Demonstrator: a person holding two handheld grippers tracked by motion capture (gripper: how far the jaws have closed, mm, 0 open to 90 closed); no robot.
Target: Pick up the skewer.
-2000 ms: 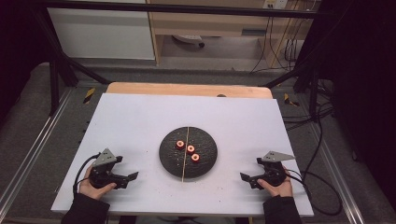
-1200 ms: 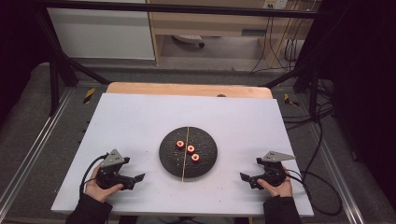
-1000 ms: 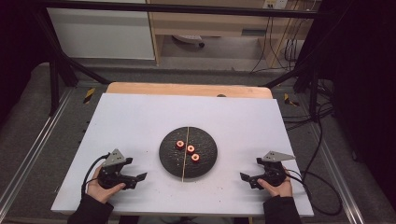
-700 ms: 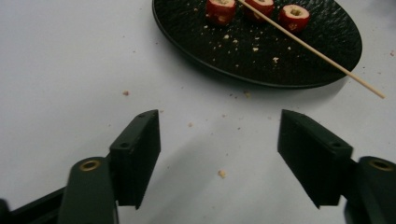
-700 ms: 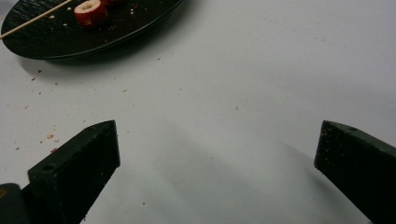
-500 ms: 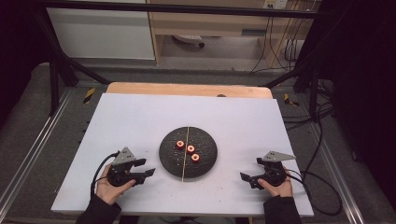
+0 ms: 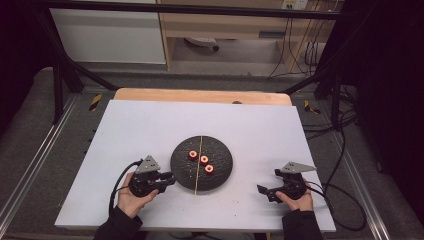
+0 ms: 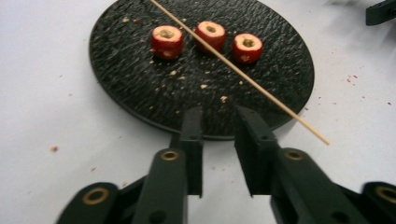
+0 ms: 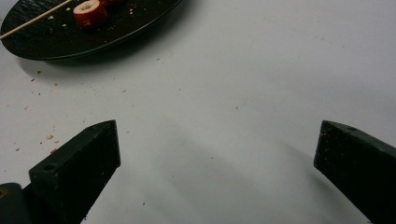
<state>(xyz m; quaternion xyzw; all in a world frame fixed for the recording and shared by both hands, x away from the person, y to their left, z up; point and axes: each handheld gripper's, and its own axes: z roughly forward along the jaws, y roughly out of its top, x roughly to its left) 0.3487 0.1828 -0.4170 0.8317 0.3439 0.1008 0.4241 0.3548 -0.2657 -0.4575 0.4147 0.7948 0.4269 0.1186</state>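
Note:
A black round plate sits mid-table with three red cored fruit pieces on it and a thin wooden skewer lying across them. My left gripper is at the plate's near-left edge. In the left gripper view its tips reach the rim of the plate, open by a narrow gap with nothing between them. The skewer runs past the fruit pieces. My right gripper rests right of the plate, wide open and holding nothing, with the plate at far left.
Crumbs dot the white tabletop around the plate. A wooden strip borders the table's far edge. Cables trail off the right side from the right gripper. Metal rails and dark frame posts flank the table.
My left gripper has moved right across the table until its tips reach the plate's edge. The right gripper, plate, fruit and skewer have stayed where they were.

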